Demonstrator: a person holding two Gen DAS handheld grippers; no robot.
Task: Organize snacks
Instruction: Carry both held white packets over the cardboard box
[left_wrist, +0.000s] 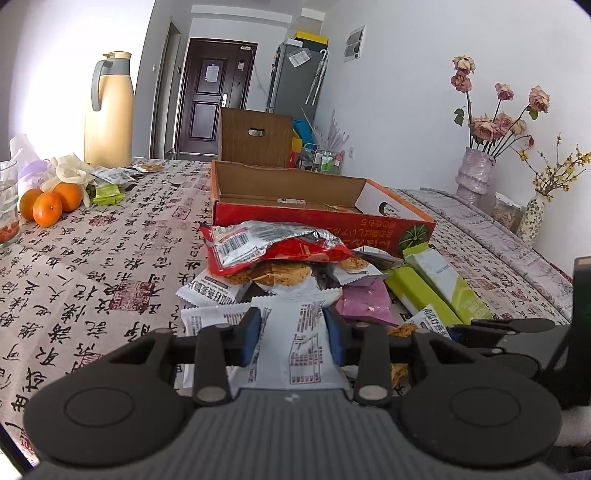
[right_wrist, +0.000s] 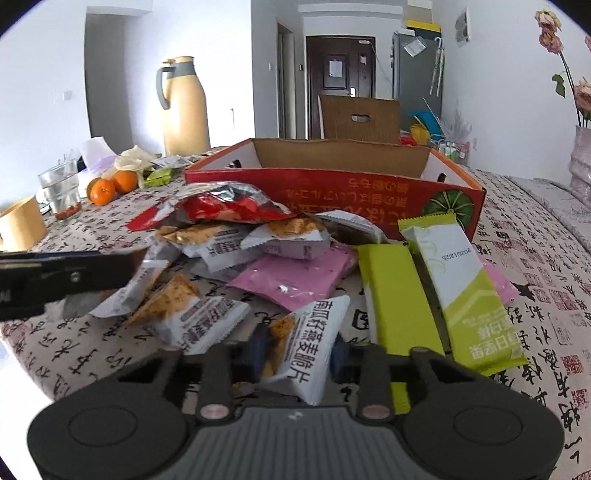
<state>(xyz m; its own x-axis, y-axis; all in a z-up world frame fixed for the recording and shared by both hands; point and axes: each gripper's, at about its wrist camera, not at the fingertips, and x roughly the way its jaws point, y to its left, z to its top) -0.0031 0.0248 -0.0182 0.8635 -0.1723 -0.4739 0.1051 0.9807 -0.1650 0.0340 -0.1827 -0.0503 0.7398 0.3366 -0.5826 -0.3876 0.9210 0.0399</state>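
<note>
My right gripper (right_wrist: 297, 352) is clamped on a white cracker packet (right_wrist: 301, 347), the pads pinching its lower half while the top stands up between them. My left gripper (left_wrist: 293, 334) is narrow and holds another white packet (left_wrist: 295, 347) by its printed back. Both packets are soft and air-filled, so I judge the likeliest failure is a slip: the film may slide out of the pads as I lift, or the crackers inside may crack under the squeeze. Just beyond lies the heap: more white packets, a pink pouch (right_wrist: 295, 277), two green bars (right_wrist: 454, 288) and a crumpled red bag (right_wrist: 225, 206), all overlapping. If I pull up carelessly, a neighbour could drag along and skid off the table (right_wrist: 535, 295). The red box (right_wrist: 332, 192) stands open right behind the heap, its near wall upright; I could catch a packet on that rim and drop it short. My two grippers sit close, so they may also knock each other.
</note>
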